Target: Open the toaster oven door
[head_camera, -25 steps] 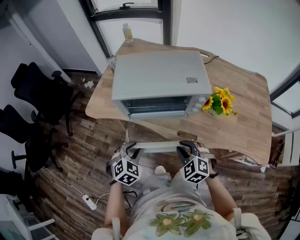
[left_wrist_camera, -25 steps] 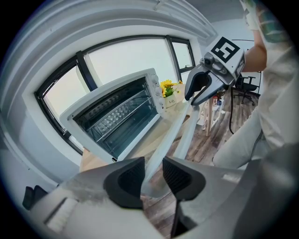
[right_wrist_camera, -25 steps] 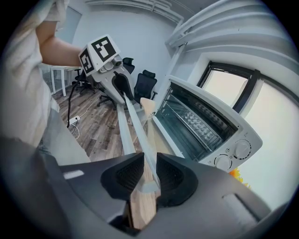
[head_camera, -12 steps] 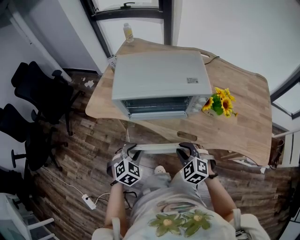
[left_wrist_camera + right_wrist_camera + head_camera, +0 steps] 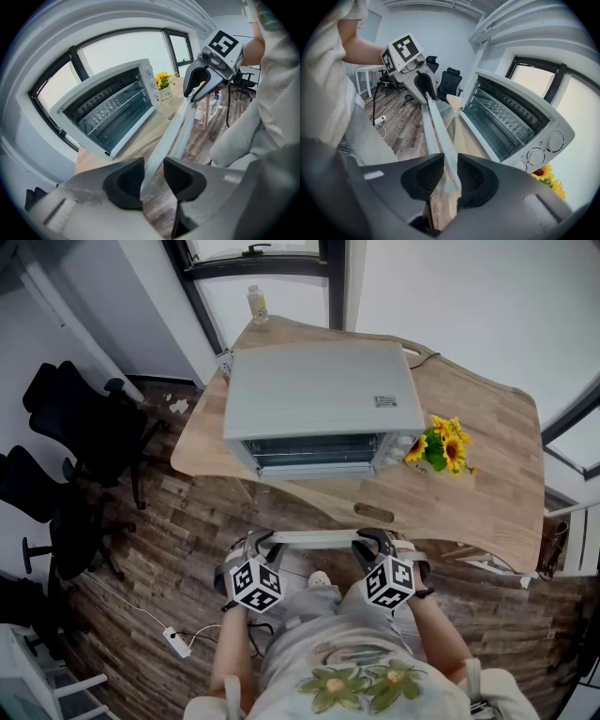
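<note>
Silver box-shaped toaster oven (image 5: 319, 395) at twelve o'clock gapes open, left gripper (image 5: 258, 538) and right gripper (image 5: 367, 538) each clamped narrowly on its door's pale handle bar (image 5: 309, 537) at six o'clock; the pull looks complete, with letting go judged next.

Wood-plank floor (image 5: 155, 554), black office chairs (image 5: 70, 423), dark-framed window (image 5: 291, 298)

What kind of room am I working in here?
Most likely an office or lab room, not a kitchen: black office chairs stand on the wood floor, and the toaster oven sits on a wooden table by a large window.
</note>
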`<state>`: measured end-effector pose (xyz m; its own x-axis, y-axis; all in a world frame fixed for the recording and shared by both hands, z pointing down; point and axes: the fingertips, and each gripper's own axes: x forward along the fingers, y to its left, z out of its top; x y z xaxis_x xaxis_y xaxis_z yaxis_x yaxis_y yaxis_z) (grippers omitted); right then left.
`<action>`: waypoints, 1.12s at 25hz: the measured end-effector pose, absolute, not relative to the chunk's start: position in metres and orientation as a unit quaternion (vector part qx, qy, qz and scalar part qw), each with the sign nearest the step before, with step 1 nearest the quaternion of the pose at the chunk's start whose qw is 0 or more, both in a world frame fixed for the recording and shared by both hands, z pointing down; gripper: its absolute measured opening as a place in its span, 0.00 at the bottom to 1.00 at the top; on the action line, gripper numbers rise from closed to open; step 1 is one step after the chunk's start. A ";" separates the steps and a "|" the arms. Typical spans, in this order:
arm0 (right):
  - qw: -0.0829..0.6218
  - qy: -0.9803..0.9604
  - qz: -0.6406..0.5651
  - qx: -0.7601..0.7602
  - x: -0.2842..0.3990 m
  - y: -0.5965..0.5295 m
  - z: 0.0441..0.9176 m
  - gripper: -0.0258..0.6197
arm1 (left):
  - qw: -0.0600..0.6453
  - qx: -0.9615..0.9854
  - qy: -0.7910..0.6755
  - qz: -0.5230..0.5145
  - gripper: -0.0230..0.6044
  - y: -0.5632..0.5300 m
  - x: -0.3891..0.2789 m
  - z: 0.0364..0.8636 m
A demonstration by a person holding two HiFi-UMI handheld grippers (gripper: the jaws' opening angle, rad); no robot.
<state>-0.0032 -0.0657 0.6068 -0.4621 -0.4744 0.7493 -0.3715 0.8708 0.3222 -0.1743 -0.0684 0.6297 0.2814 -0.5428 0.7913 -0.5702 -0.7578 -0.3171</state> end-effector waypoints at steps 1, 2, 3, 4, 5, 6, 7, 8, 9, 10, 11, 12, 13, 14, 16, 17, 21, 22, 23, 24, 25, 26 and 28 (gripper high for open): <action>0.456 -0.853 -0.056 0.247 -0.004 -0.065 0.608 0.18 | 0.015 0.800 -0.347 0.489 0.25 -0.068 -0.175 0.631; 0.457 -0.853 -0.056 0.246 -0.004 -0.065 0.609 0.18 | 0.016 0.800 -0.346 0.490 0.25 -0.067 -0.175 0.632; 0.457 -0.853 -0.055 0.245 -0.004 -0.065 0.610 0.18 | 0.017 0.800 -0.346 0.491 0.25 -0.067 -0.174 0.634; 0.457 -0.853 -0.055 0.244 -0.003 -0.064 0.611 0.18 | 0.017 0.799 -0.345 0.491 0.25 -0.067 -0.174 0.634; 0.458 -0.853 -0.054 0.243 -0.003 -0.064 0.612 0.18 | 0.018 0.799 -0.345 0.492 0.25 -0.067 -0.174 0.635; 0.459 -0.853 -0.054 0.243 -0.003 -0.064 0.612 0.18 | 0.019 0.799 -0.344 0.493 0.25 -0.066 -0.174 0.636; 0.459 -0.853 -0.053 0.242 -0.003 -0.064 0.612 0.18 | 0.019 0.799 -0.344 0.493 0.25 -0.066 -0.174 0.636; 0.459 -0.853 -0.053 0.242 -0.003 -0.064 0.613 0.18 | 0.020 0.798 -0.344 0.494 0.25 -0.066 -0.174 0.636; 0.459 -0.853 -0.052 0.241 -0.003 -0.063 0.613 0.18 | 0.020 0.798 -0.343 0.494 0.26 -0.066 -0.174 0.636; 0.459 -0.854 -0.051 0.241 -0.003 -0.063 0.614 0.18 | 0.021 0.798 -0.343 0.495 0.26 -0.066 -0.174 0.637; 0.459 -0.854 -0.050 0.241 -0.003 -0.062 0.614 0.18 | 0.021 0.798 -0.342 0.496 0.26 -0.065 -0.174 0.638; 0.459 -0.854 -0.050 0.241 -0.003 -0.062 0.615 0.18 | 0.021 0.797 -0.342 0.497 0.26 -0.065 -0.173 0.639; 0.459 -0.854 -0.049 0.241 -0.002 -0.062 0.616 0.18 | 0.021 0.797 -0.341 0.498 0.26 -0.064 -0.173 0.640; 0.459 -0.854 -0.048 0.241 -0.002 -0.062 0.617 0.18 | 0.021 0.797 -0.340 0.499 0.26 -0.064 -0.173 0.641; 0.459 -0.854 -0.047 0.240 -0.002 -0.061 0.618 0.18 | 0.022 0.797 -0.338 0.500 0.26 -0.064 -0.173 0.642; 0.460 -0.854 -0.046 0.240 -0.002 -0.061 0.619 0.18 | 0.023 0.797 -0.337 0.500 0.26 -0.064 -0.173 0.642; 0.461 -0.853 -0.044 0.240 -0.003 -0.059 0.620 0.18 | 0.026 0.798 -0.334 0.501 0.26 -0.062 -0.174 0.644; 0.461 -0.853 -0.043 0.239 -0.003 -0.059 0.621 0.18 | 0.026 0.798 -0.333 0.502 0.26 -0.062 -0.174 0.645; 0.462 -0.853 -0.043 0.238 -0.003 -0.059 0.622 0.18 | 0.027 0.798 -0.332 0.502 0.26 -0.061 -0.174 0.646; 0.463 -0.853 -0.043 0.237 -0.003 -0.059 0.623 0.18 | 0.028 0.798 -0.332 0.503 0.26 -0.061 -0.174 0.647; 0.463 -0.853 -0.042 0.237 -0.003 -0.059 0.624 0.18 | 0.029 0.798 -0.331 0.504 0.26 -0.061 -0.174 0.648; 0.464 -0.853 -0.042 0.236 -0.003 -0.058 0.625 0.18 | 0.030 0.798 -0.330 0.504 0.26 -0.060 -0.173 0.649; 0.465 -0.853 -0.040 0.235 -0.002 -0.058 0.628 0.18 | 0.032 0.798 -0.327 0.505 0.26 -0.060 -0.173 0.651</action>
<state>-0.0020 -0.0580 0.6277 -0.4576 -0.4385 0.7735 -0.3639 0.8861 0.2870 -0.1728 -0.0600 0.6515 0.2748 -0.4900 0.8273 -0.5544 -0.7837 -0.2800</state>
